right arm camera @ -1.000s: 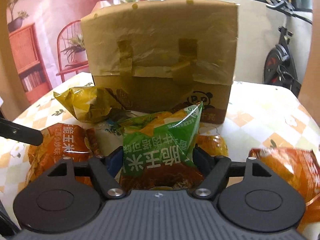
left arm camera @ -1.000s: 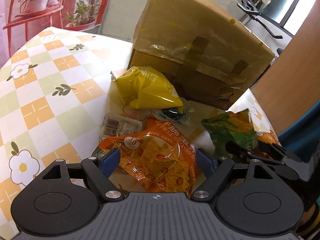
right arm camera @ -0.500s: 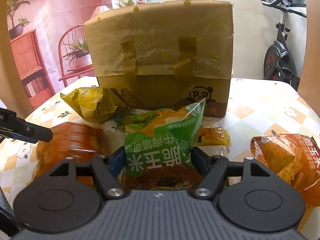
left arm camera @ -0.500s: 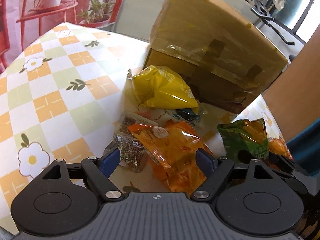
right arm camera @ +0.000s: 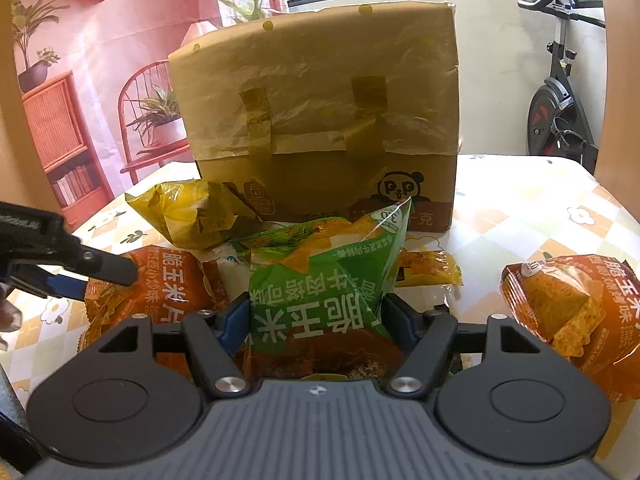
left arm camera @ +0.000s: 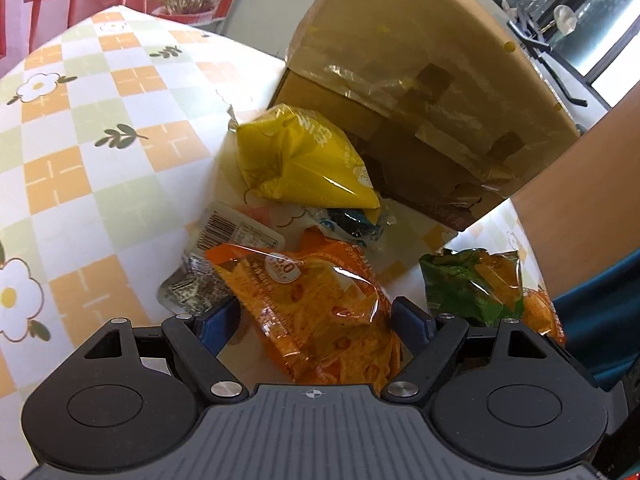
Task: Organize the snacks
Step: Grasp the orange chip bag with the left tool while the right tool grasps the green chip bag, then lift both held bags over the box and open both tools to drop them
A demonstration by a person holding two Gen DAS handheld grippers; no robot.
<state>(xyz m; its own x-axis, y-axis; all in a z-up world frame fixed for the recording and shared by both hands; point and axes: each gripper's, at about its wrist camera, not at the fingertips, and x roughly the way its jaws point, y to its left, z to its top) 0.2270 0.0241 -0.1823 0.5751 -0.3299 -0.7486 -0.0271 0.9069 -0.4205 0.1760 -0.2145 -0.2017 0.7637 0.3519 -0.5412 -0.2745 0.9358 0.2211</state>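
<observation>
- The left tongs (left arm camera: 316, 322) straddle an orange crinkly plastic bag of corn chips (left arm camera: 320, 312). The right pad seems to touch the bag's edge, while a gap shows beside the left pad, so I cannot tell whether they grip it or merely surround it.
- The right tongs (right arm camera: 316, 318) are clenched on a green plastic bag of corn chips (right arm camera: 320, 280), both blue pads pressing its sides; their jaws have just been closing.
- Beside the orange bag lie a small clear packet with a barcode label (left arm camera: 236, 236) and a dark speckled sachet (left arm camera: 192, 288), flat on the counter (left arm camera: 100, 160) with its orange-and-green checked flower cloth.
- A yellow puffed plastic bag (left arm camera: 300, 160) rests just in front of the box, with a small blue-and-white wrapper (left arm camera: 352, 220) at its lower edge.
- A second orange chip bag (right arm camera: 568, 304) lies off to the right.
- A large brown cardboard box (right arm camera: 320, 120), taped and bearing a panda print, stands behind the snacks; its flap hangs over the front, so its contents are hidden.
</observation>
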